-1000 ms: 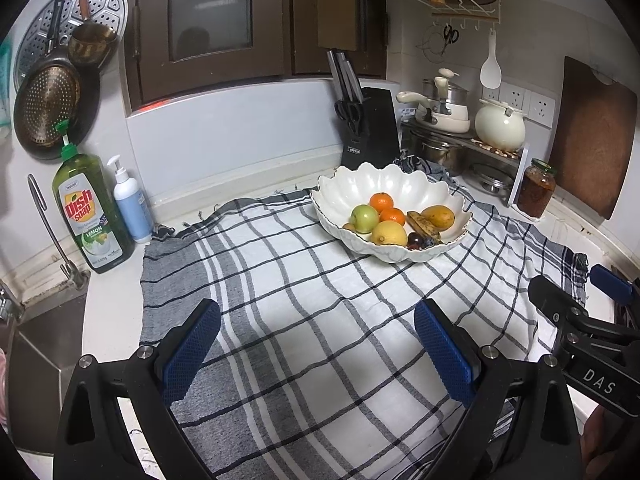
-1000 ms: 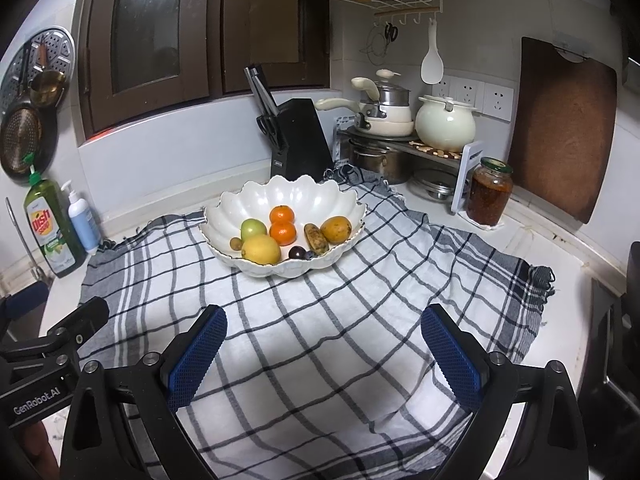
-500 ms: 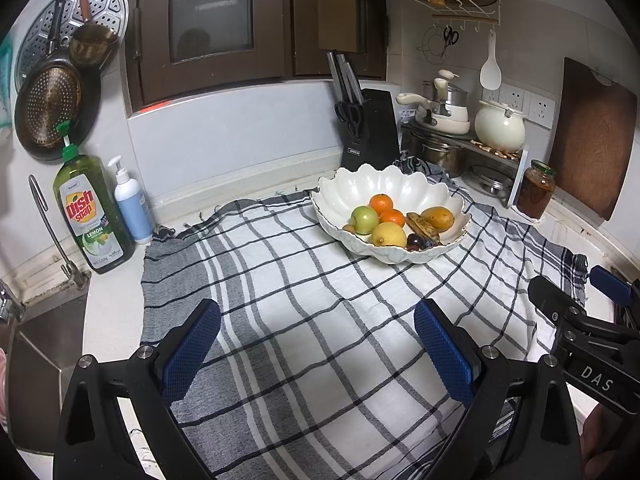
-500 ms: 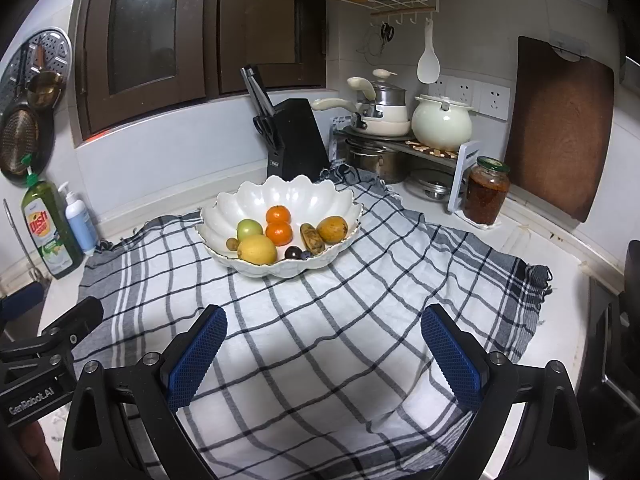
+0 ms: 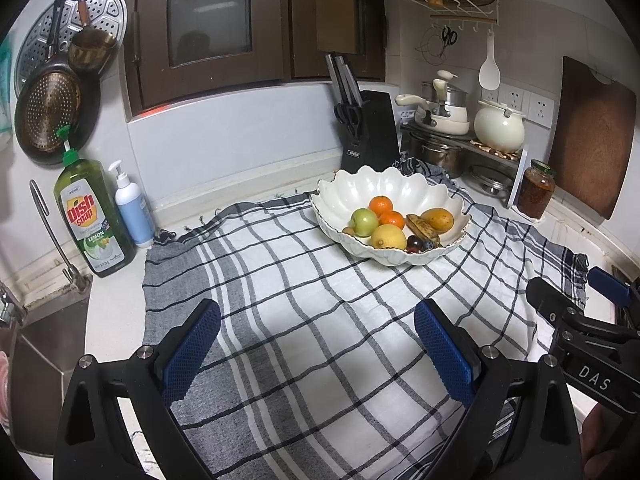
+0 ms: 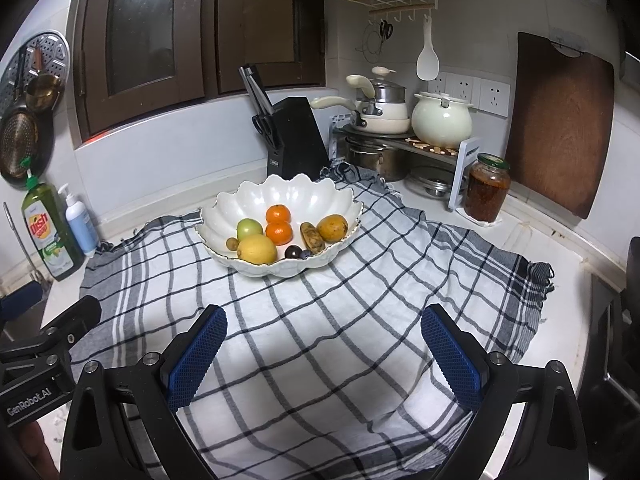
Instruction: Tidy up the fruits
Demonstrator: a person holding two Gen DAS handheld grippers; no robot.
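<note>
A white scalloped bowl [image 5: 400, 190] [image 6: 304, 194] stands on a checked cloth [image 5: 320, 320] [image 6: 320, 340] at the back of the counter. In it lie two oranges [image 5: 381, 205] [image 6: 278, 214], a green apple [image 5: 364, 221] [image 6: 249, 229], a lemon [image 5: 388, 237] [image 6: 257, 249], a browned banana [image 5: 422, 228] [image 6: 312, 237], a mango [image 5: 438, 218] [image 6: 332, 227] and dark plums [image 5: 414, 243] [image 6: 294, 252]. My left gripper [image 5: 318, 354] is open and empty above the cloth, well short of the bowl. My right gripper [image 6: 324, 356] is open and empty too.
A dish soap bottle [image 5: 94, 216] and a pump bottle [image 5: 134, 210] stand at the left by the sink [image 5: 44, 344]. A knife block [image 6: 294, 138], a rack with pots [image 6: 404, 120], a jar [image 6: 486, 188] and a cutting board [image 6: 560, 124] line the back and right.
Both grippers have drifted slightly; the bowl sits a little further left in the right wrist view. Both stay open and empty.
</note>
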